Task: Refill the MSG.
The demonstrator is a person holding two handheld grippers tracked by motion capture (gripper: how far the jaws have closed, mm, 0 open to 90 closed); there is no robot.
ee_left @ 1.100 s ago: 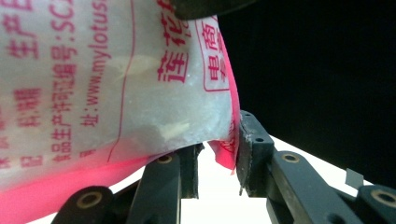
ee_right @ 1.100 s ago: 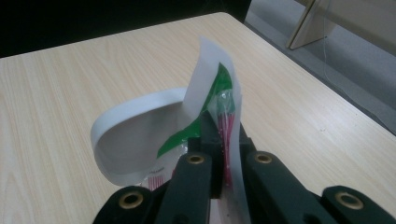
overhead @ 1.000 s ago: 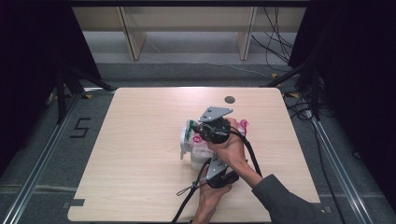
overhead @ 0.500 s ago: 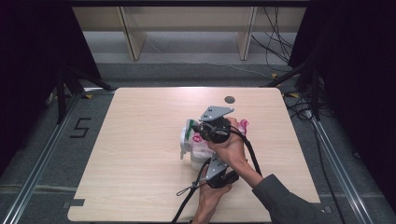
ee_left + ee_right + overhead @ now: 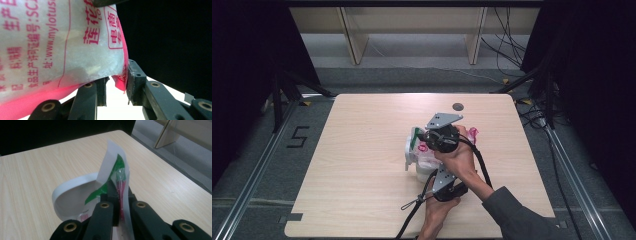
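From behind the right gripper (image 5: 117, 202), its two black fingers (image 5: 103, 217) rise from the bottom edge and are pinched tight on the upright flat top of a white plastic packet with a green patch and red printed lines (image 5: 113, 170). The packet's thin edge stands tall between them, leaning slightly. Just to its left, touching the packet's lower part, sits a white round cup with a curved rim (image 5: 71, 195), its mouth open. Both rest over the pale wood-grain bench (image 5: 37, 167), whose far corner meets a grey floor (image 5: 190, 157).
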